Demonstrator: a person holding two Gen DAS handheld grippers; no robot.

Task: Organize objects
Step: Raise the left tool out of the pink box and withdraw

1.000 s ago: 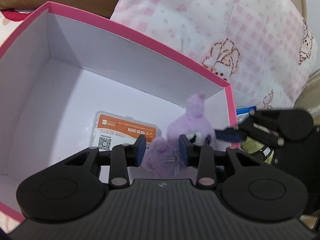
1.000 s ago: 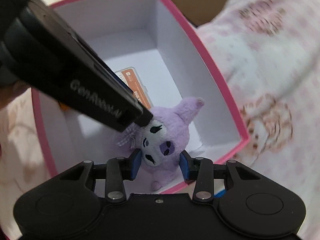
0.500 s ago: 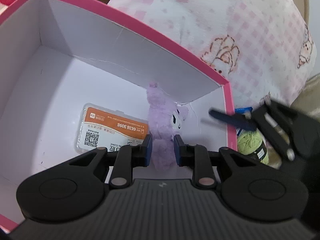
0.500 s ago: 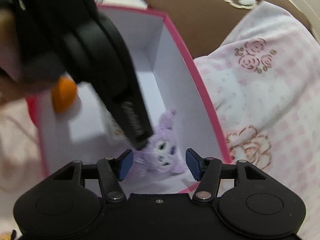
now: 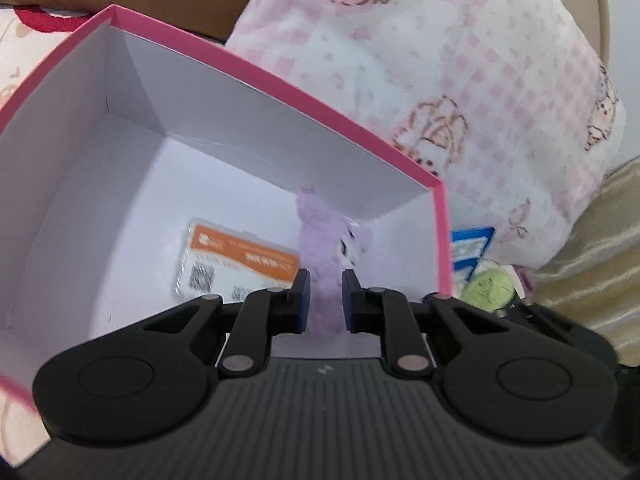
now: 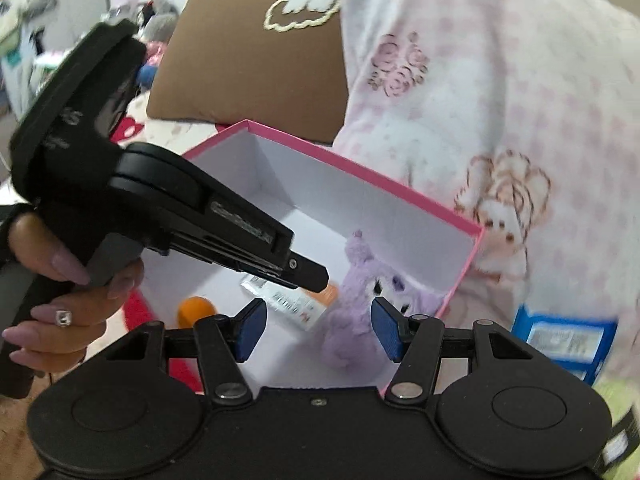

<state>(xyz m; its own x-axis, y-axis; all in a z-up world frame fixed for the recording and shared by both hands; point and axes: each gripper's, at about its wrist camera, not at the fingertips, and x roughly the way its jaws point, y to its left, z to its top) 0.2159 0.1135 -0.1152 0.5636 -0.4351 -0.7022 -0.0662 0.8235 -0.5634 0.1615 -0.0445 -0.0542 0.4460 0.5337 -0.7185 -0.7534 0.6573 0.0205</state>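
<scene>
The purple plush (image 5: 324, 280) lies inside the pink box (image 5: 256, 68), in the corner nearest the pink blanket (image 5: 460, 80), its head against the box's white inner wall. In the right wrist view the plush (image 6: 360, 300) shows a white face patch and dark eye, with its ear pointing up along that wall.

The left gripper (image 5: 323, 300) has its two blue pads set close on either side of the plush's lower body, pressing the fur between them, so it is closed on the plush. Seen from the right wrist, the left gripper (image 6: 316, 276) reaches down into the box, with a hand (image 6: 68, 292) wrapped around its handle.

The right gripper (image 6: 318, 330) is spread wide with nothing between its pads; it sits just outside the box's near rim (image 6: 332, 160), facing the plush.

Also inside the box, beside the plush, an orange-and-white card (image 5: 236, 268) lies flat on the floor, and an orange ball (image 6: 196, 310) rests farther along the floor from it.

Outside the box, past the wall next to the plush, a blue packet (image 5: 470, 248) and a green yarn ball (image 5: 490, 290) lie by the blanket. A brown cushion (image 6: 248, 68) stands behind the box's far corner.
</scene>
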